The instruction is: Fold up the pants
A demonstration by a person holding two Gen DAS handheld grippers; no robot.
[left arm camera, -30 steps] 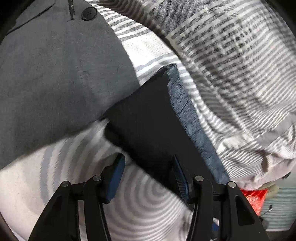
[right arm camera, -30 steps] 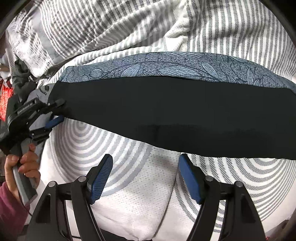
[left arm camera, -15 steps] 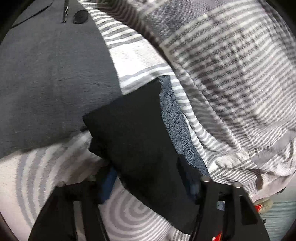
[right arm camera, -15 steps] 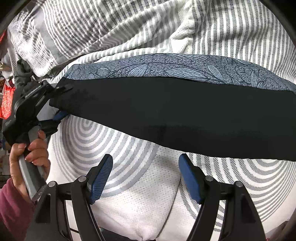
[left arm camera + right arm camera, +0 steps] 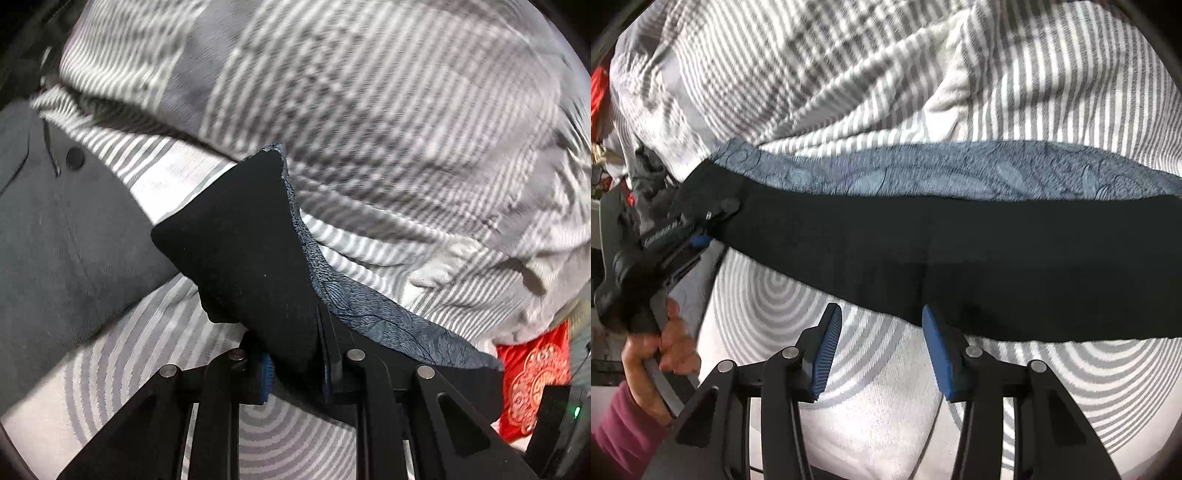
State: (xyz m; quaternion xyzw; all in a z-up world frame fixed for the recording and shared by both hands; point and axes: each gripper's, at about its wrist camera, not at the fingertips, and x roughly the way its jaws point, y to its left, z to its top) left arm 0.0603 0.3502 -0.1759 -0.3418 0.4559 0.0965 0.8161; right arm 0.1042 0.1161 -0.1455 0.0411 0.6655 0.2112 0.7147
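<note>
One end of the pants (lying crosswise) sits clamped in the left tool.

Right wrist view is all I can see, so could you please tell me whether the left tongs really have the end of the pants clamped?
Observer: Yes. In the left wrist view the left tongs have just been closing, and their pads now pinch the end of the black pants, whose corner juts out beyond them.
Operator: Thank you. Does anything lie near that end that I cannot see?
Observer: A grey garment with a dark button lies to its left in that view.
</note>
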